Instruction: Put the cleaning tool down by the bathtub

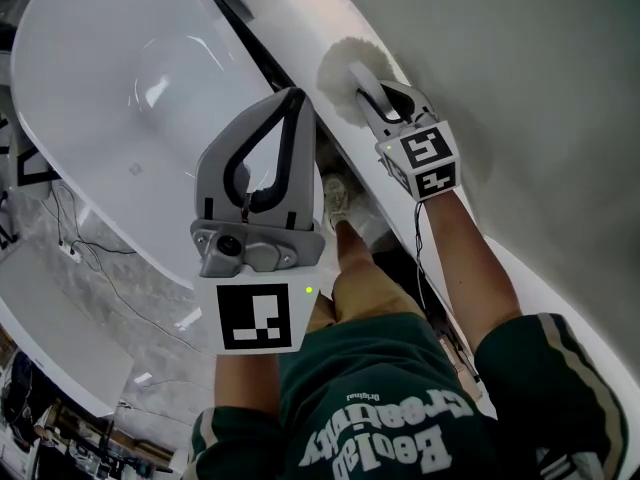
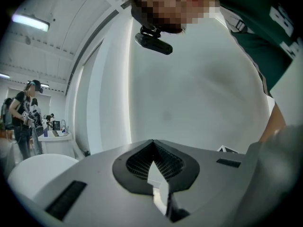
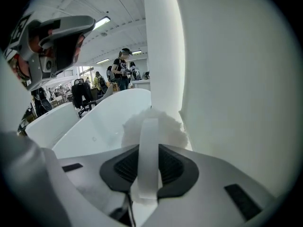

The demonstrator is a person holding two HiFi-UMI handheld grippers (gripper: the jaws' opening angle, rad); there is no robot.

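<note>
The right gripper (image 1: 373,96) was clamped on the slim white handle of the cleaning tool (image 1: 341,72). In the right gripper view both dark pads of the right gripper (image 3: 148,151) pressed on that handle, and the fluffy white head of the cleaning tool (image 3: 152,125) stood out just beyond the jaw tips. In the head view the head sat at upper centre, over a white ledge (image 1: 300,13) that ran diagonally along a pale wall (image 1: 530,78). Whether it touched the ledge could not be told. The white bathtub (image 1: 90,88) filled the upper left of that view, with a dark gap between it and the ledge. In the right gripper view the bathtub (image 3: 102,119) lay left of the tool.

The left gripper (image 1: 293,96) hung at the middle of the head view with its jaws drawn together at the tips and nothing between them. The left gripper view showed the same: the tips of the left gripper (image 2: 152,144) met and held nothing, with only the pale wall beyond them.

Green shorts (image 1: 400,408) filled the bottom of the head view, and a shoe (image 1: 337,203) showed between the two grippers. Cables (image 1: 90,258) trailed over the floor at lower left. A standing person (image 2: 27,115) appeared far off at the left of the left gripper view, and another person (image 3: 123,70) stood behind the tub in the right gripper view
</note>
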